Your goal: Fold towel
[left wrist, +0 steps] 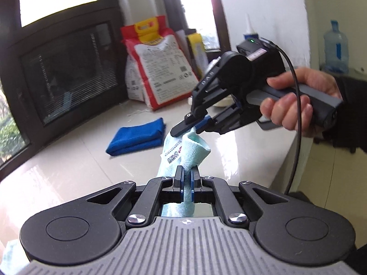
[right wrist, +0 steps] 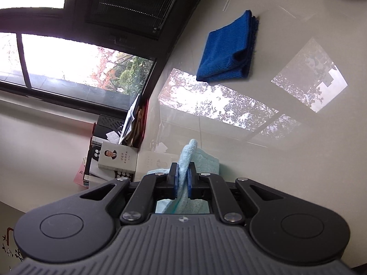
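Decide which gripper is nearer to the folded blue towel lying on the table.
Right, as far as the left wrist view shows. The right gripper holds the light green towel just beside the blue towel; the left gripper grips the same towel farther back.

Count of items in view, both wrist cameras.

You are working with two towels: one light teal towel (left wrist: 183, 153), which both tools are pinching, and one folded blue towel (left wrist: 137, 138) lying on the one white table (left wrist: 68, 165). You are holding two grippers: the left gripper (left wrist: 187, 178) and the right gripper (left wrist: 189, 129), with one hand (left wrist: 296, 105) showing on the right one. Two printed sacks (left wrist: 160, 68) are leaning by the window, one water jug (left wrist: 335, 48) is standing at far right, and one stack of books (right wrist: 112, 162) is sitting below the table edge.
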`<state>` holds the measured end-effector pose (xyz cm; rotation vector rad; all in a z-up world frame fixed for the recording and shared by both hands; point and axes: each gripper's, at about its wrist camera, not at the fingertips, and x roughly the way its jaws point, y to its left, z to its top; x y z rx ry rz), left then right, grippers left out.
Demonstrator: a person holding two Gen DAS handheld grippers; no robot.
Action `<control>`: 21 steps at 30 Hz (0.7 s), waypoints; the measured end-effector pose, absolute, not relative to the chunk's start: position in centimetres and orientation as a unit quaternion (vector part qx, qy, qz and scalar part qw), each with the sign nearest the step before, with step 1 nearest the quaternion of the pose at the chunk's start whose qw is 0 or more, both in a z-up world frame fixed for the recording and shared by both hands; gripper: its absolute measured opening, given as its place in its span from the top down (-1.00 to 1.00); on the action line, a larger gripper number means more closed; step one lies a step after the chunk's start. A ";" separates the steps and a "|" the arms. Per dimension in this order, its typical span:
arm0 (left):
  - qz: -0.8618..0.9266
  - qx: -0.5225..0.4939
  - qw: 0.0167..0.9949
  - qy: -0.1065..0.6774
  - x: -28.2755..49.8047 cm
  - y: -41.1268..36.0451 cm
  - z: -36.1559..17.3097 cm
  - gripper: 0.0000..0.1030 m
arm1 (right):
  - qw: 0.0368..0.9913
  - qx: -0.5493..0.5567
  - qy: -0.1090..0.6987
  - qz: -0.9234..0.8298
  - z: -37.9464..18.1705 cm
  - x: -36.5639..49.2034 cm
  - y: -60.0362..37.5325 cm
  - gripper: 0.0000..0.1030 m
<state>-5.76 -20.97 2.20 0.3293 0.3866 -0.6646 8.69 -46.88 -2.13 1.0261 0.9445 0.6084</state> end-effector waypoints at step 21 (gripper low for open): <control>-0.229 -0.044 0.955 0.181 -4.7 -6.8 6.1 0.88 | 0.751 0.415 0.366 0.361 3.9 11.6 -35.7 0.85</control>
